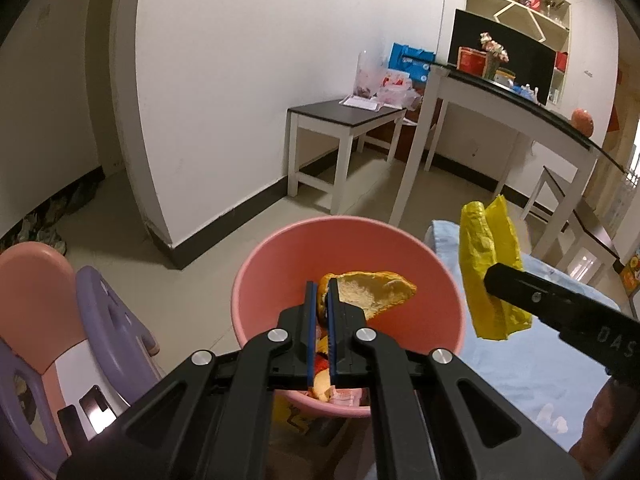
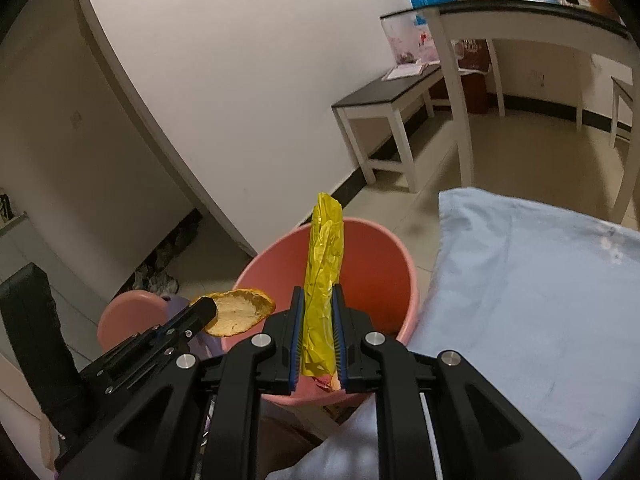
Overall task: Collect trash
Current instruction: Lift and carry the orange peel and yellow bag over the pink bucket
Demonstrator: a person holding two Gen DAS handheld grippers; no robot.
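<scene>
A pink bin (image 1: 304, 248) (image 2: 372, 264) stands on the floor beside a surface draped in light blue cloth (image 1: 520, 360) (image 2: 520, 300). My left gripper (image 1: 321, 290) (image 2: 208, 305) is shut on a piece of orange peel (image 1: 376, 292) (image 2: 240, 312) and holds it over the bin's mouth. My right gripper (image 2: 316, 294) (image 1: 496, 276) is shut on a crumpled yellow wrapper (image 2: 324, 264) (image 1: 488, 264), which sticks up above the bin's near rim. Some scraps (image 1: 332, 388) lie at the bottom of the bin.
A low white bench (image 1: 344, 116) (image 2: 384, 100) stands against the wall, and a taller dark-topped table (image 1: 512, 100) (image 2: 520, 20) with clutter stands to its right. Pink and purple child chairs (image 1: 72, 320) stand left of the bin. Tiled floor lies between them.
</scene>
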